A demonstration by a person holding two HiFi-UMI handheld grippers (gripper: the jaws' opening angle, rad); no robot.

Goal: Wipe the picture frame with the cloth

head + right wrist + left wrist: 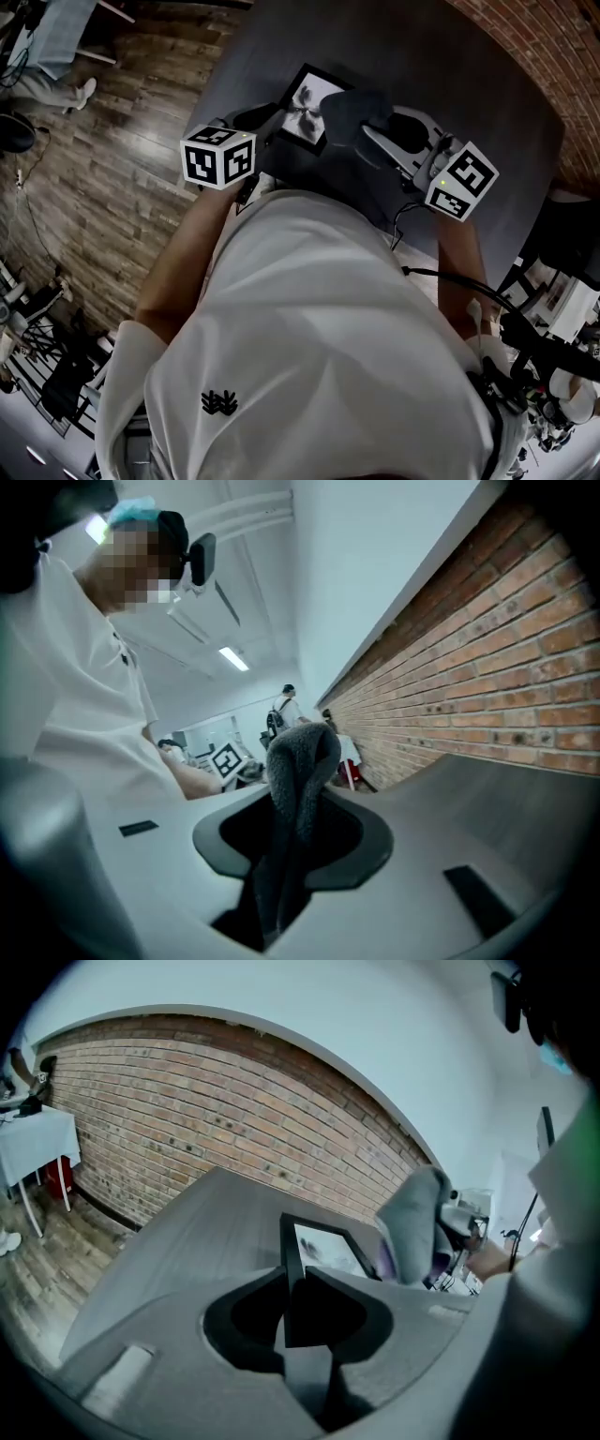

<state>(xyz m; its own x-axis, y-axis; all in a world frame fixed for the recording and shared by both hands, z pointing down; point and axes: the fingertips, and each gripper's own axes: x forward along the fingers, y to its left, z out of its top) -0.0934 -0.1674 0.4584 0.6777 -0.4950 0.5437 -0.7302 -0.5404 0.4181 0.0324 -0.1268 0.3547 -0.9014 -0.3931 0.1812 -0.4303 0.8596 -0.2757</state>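
We're clamping the L gripper (pixel 295 1281) on the near edge of the black picture frame (pixel 323 1246). Its jaws are pinching that edge, w/ the rest of the frame reaching out ahead of them over the dark grey table (pixel 187 1232). We're holding a dark grey cloth (pixel 298 757) in the R gripper (pixel 291 855), jaws closed on its bunched middle, folded top sticking up past the tips. From the L gripper, the cloth is sitting ahead & to the right, against the frame's right side. A brick wall (pixel 234 1119) is running beyond the table, ahead of the L gripper.
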